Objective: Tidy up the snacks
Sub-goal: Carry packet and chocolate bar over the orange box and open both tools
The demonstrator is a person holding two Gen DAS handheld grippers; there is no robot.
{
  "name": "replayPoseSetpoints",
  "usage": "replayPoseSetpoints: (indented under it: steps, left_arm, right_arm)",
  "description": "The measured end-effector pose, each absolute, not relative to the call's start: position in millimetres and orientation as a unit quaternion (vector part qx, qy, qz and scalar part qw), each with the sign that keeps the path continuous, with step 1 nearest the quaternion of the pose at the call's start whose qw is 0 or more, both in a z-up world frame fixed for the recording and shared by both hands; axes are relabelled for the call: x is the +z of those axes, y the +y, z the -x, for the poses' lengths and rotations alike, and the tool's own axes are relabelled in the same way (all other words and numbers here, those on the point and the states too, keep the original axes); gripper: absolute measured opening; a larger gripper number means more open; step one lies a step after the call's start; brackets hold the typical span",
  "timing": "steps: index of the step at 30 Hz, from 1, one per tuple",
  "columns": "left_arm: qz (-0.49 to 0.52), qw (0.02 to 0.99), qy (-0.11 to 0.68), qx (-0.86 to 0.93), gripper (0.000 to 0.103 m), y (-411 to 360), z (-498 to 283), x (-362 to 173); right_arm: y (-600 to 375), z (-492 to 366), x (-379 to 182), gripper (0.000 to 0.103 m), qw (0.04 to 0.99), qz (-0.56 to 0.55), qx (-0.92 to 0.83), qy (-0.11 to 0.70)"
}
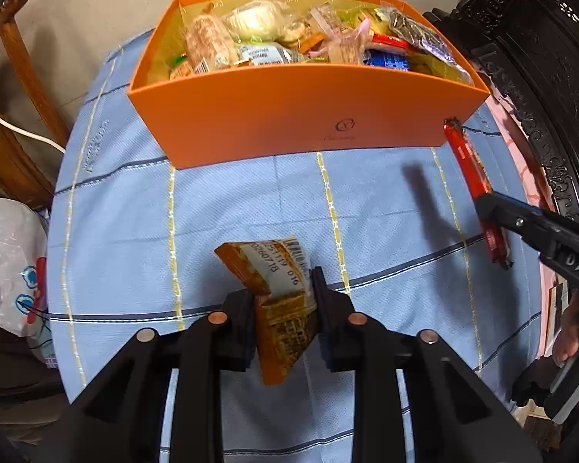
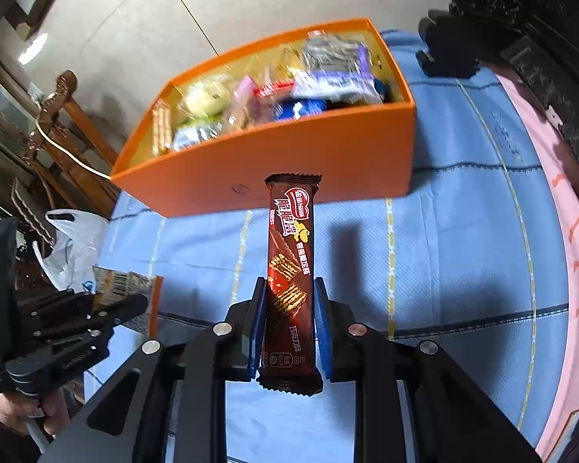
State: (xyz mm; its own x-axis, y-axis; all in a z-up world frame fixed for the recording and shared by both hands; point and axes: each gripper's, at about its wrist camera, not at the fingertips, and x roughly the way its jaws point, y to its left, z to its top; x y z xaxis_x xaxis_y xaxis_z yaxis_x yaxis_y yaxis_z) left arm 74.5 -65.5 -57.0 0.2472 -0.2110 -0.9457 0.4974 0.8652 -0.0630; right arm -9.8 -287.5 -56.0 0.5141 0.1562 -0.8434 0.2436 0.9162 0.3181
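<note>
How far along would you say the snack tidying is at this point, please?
Done: the orange cardboard box already holds many wrapped snacks. In hand: the left gripper is shut on an orange barcode-labelled packet, and the right gripper is shut on a long brown wafer bar, both lifted off the blue striped tablecloth. Left: dropping both into the box.

Both wrist cams looked steeply down along their fingers, close above the blue tablecloth (image 1: 386,200), facing the orange box (image 1: 289,115). Both views shared box and cloth; each caught the other gripper at its edge.
</note>
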Motion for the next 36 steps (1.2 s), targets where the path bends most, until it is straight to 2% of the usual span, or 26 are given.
replayPoseSetpoints:
  steps: [11, 12, 21, 26, 35, 36]
  left_arm:
    - [-0.124, 0.797, 0.545, -0.228, 0.021, -76, -87, -31]
    - [-0.121, 0.796, 0.547, -0.228, 0.018, -76, -89, -31]
    - [-0.102, 0.787, 0.563, -0.229, 0.017, -76, -98, -37]
    - [-0.076, 0.792, 0.557, -0.239, 0.017, -72, -110, -18]
    - [-0.060, 0.847, 0.467, -0.246, 0.017, -101, -179, 51]
    - [-0.059, 0.853, 0.457, -0.244, 0.020, -111, -194, 51]
  right_arm:
    - [-277, -12, -16, 0.023, 0.871, -0.184, 0.009, 0.456]
    - [-276, -14, -15, 0.023, 0.871, -0.186, 0.011, 0.454]
    - [-279, -23, -14, 0.023, 0.869, -0.198, 0.020, 0.453]
    - [-284, -28, -8, 0.023, 0.873, -0.203, 0.019, 0.444]
    - [-302, -87, 26, 0.023, 0.901, -0.198, -0.003, 0.387]
    - [-305, -96, 27, 0.026, 0.903, -0.197, -0.013, 0.381]
